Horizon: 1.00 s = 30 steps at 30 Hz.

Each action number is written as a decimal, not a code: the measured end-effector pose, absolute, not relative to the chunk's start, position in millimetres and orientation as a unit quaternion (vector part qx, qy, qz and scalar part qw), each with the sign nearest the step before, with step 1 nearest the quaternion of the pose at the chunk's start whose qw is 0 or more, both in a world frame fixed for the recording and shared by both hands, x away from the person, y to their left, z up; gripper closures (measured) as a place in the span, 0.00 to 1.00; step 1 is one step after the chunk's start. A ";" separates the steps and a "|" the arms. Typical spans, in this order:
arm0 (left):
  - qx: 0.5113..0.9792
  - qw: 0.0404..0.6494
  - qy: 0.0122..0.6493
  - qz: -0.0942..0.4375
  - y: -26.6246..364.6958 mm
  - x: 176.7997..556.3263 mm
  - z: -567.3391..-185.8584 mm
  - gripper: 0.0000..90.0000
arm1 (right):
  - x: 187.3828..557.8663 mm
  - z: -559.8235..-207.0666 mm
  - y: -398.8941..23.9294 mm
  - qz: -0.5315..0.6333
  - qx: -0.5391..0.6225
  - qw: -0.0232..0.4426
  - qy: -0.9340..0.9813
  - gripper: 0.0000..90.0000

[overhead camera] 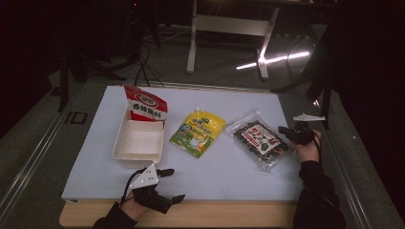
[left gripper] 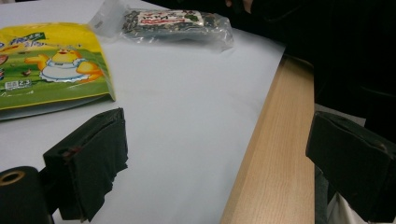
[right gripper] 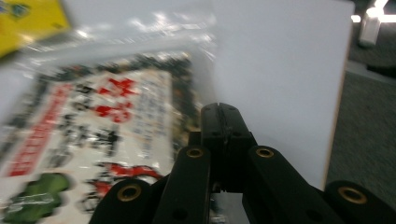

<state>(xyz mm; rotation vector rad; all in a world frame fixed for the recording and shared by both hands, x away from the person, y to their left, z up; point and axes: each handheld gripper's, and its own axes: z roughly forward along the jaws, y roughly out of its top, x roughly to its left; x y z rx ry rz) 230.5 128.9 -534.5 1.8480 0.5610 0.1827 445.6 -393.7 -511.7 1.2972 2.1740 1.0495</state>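
A clear bag of dark seaweed (overhead camera: 259, 139) with a red and white label lies flat at the right of the white mat. My right gripper (overhead camera: 285, 130) is at its right edge. In the right gripper view the jaws are pressed together at the gripper tip (right gripper: 219, 114), shut on the clear edge of the seaweed bag (right gripper: 107, 135). My left gripper (overhead camera: 173, 184) hovers by the table's front edge, open and holding nothing. The left gripper view shows the wide gap between its jaws (left gripper: 219, 158) over bare mat and wood.
A white tray (overhead camera: 125, 151) sits at the left with a red and white bag (overhead camera: 147, 106) standing at its far end. A yellow pouch (overhead camera: 198, 132) lies mid-mat, between tray and seaweed bag. The wooden table edge (left gripper: 275, 154) runs along the front.
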 end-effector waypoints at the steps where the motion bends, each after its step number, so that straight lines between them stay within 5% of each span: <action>1: 0.786 0.565 0.239 0.078 129.2 230.6 -534.8 0.07 | 447.4 -513.9 -393.8 0.369 0.465 0.204 0.778 1.00; 19: 0.786 0.562 0.245 0.078 129.9 230.5 -536.3 0.07 | 465.0 -533.4 -390.0 0.303 0.478 0.199 0.800 1.00; 30: 0.788 0.562 0.240 0.078 128.8 229.3 -534.6 0.07 | 444.2 -535.1 -375.7 0.315 0.457 0.181 0.812 1.00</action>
